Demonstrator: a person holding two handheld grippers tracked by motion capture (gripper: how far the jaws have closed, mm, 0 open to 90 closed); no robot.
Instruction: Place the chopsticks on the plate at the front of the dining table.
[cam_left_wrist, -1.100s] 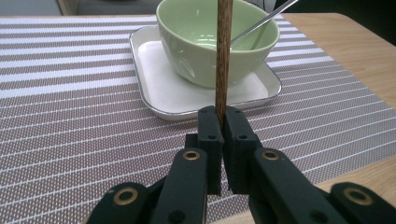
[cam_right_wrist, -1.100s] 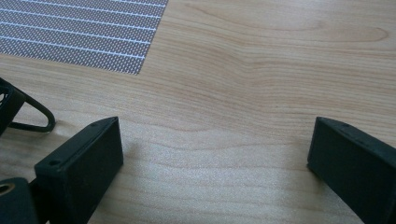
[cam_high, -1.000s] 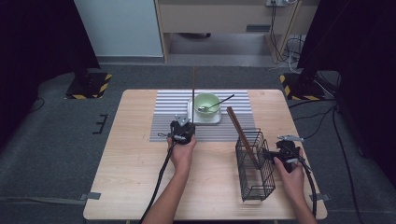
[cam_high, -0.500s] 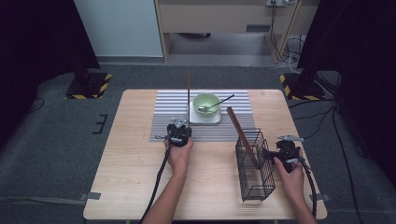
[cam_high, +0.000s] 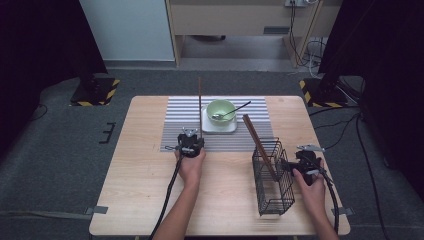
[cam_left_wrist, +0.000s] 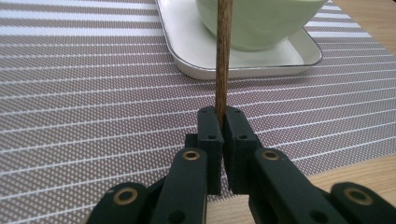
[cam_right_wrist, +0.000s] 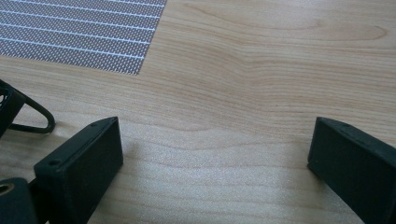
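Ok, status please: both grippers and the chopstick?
Left gripper shut on chopstick, upright beside bowl. Right gripper open, by basket. Nothing blocking.

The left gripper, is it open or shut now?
Shut: the left gripper has its jaws pressed on a brown chopstick that rises before the green bowl.

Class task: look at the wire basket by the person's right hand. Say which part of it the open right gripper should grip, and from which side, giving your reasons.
Grip the wire basket on its top rim wire at the right wall, coming from the right, where the open right gripper already waits. The rim is thin enough to fit between the jaws, and that side probably stays clear of the chopstick leaning out at the far left.
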